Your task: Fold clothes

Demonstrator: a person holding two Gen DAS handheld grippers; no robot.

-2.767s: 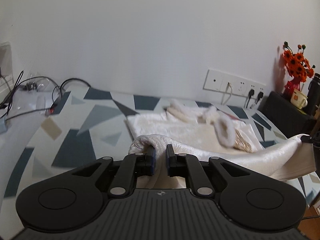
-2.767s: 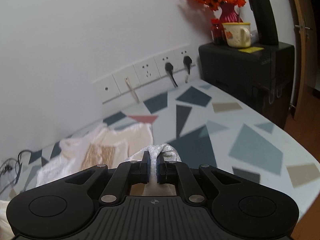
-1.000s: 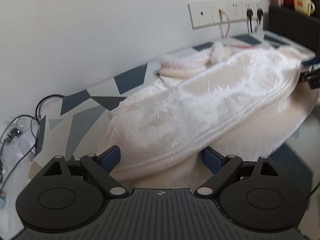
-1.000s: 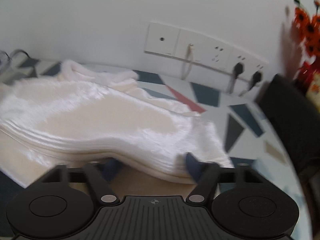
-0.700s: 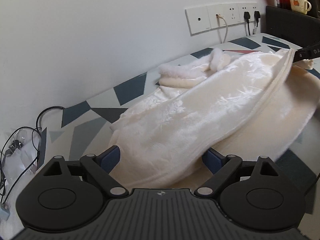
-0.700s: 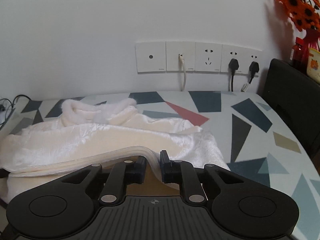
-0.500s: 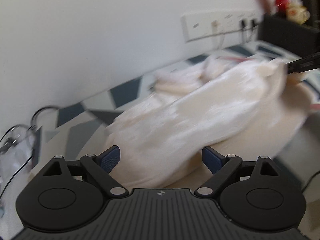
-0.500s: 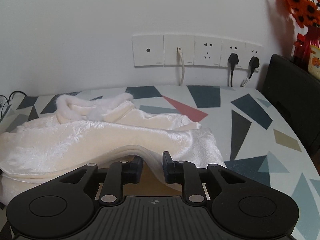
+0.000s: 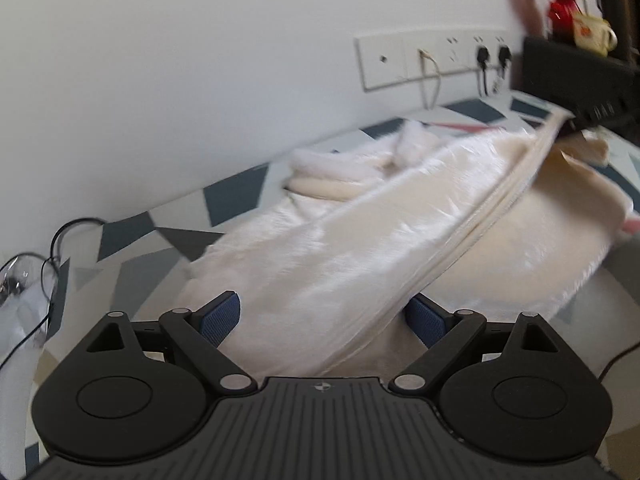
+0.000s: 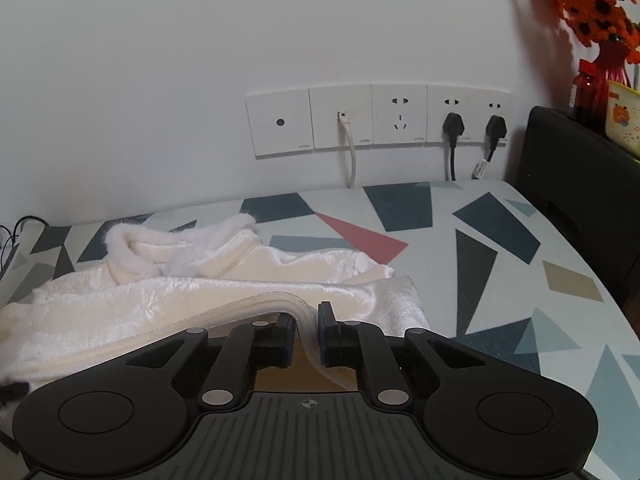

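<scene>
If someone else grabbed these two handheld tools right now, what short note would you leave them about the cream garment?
Right gripper: has just been closing, fingers now pinching the folded hem of the cream garment.
Left gripper: fingers spread wide, fabric lying between them, not gripped.
Garment: spread on the patterned table, fluffy collar toward the wall, one layer laid over another.
Done: a first fold appears made.
Left: probably regrip with the left, fold again, then smooth flat.

From my right wrist view, bare patterned table [image 10: 500,240] lies free from twelve to three o'clock. The black box [image 10: 580,184] blocks two o'clock, plugged cords [image 10: 452,160] hang at one, and the cream garment [image 10: 140,300] fills ten.
</scene>
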